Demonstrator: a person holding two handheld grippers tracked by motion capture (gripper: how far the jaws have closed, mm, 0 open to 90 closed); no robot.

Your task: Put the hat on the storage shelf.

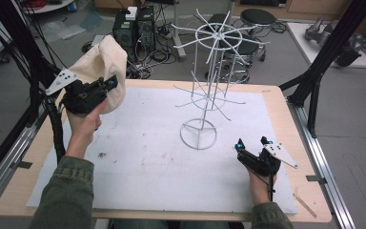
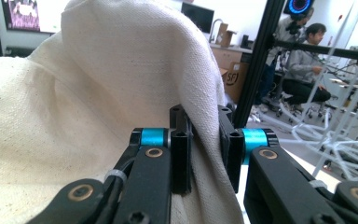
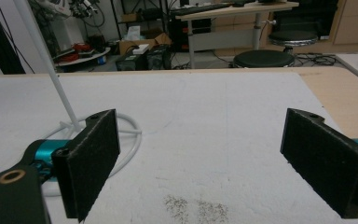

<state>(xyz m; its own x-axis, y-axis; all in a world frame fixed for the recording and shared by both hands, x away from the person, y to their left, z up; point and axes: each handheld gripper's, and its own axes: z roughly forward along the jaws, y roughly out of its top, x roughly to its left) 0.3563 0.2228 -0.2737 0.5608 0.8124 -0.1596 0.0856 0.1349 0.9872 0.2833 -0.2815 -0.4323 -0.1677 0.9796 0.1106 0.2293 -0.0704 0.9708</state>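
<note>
left gripper (image 1: 108,85) clamped on a cream cloth cap (image 1: 104,64), held raised above the bench's (image 1: 286,112) left rear corner | right gripper (image 1: 252,149) spread wide, nothing held, low near the front right | white wire rack (image 1: 209,81) stood mid-bench

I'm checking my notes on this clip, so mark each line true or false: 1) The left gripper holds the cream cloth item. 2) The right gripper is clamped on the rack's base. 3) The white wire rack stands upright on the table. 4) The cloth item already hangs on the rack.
1) True: the left gripper is shut on the cream cloth item.
2) False: the right gripper is open, holding nothing, beside the base.
3) True: the white wire rack stands upright.
4) False: it is held up, apart from the rack.
</note>
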